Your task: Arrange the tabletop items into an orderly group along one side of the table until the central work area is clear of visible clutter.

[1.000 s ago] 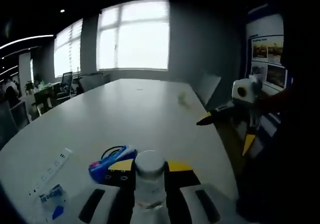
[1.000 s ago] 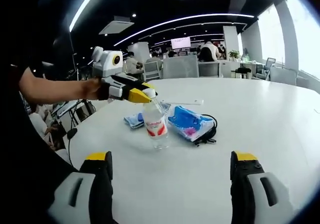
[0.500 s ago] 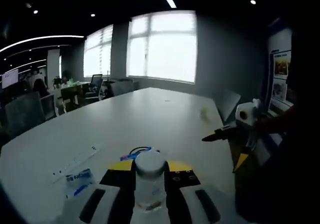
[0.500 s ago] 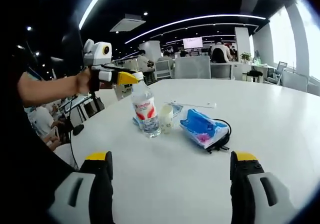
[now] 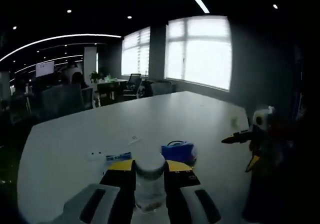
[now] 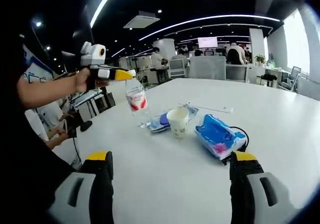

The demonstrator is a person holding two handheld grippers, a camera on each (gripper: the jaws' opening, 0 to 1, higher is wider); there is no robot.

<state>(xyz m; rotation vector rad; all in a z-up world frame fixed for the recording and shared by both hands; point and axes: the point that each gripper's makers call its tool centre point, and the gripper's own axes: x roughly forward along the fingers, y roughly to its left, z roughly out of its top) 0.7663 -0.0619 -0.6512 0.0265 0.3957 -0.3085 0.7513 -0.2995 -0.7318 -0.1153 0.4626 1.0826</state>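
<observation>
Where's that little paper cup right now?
In the right gripper view the paper cup stands upright on the white table, between the blue packet and the water bottle held by the left tongs.

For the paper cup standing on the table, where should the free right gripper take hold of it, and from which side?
Take the paper cup across its side wall, probably just below the rim, where it is likely stiffest. It stands upright, mouth up. The right gripper is open with bare table between it and the cup, so come in level from that near side; the blue pouch flanks one side.
</observation>
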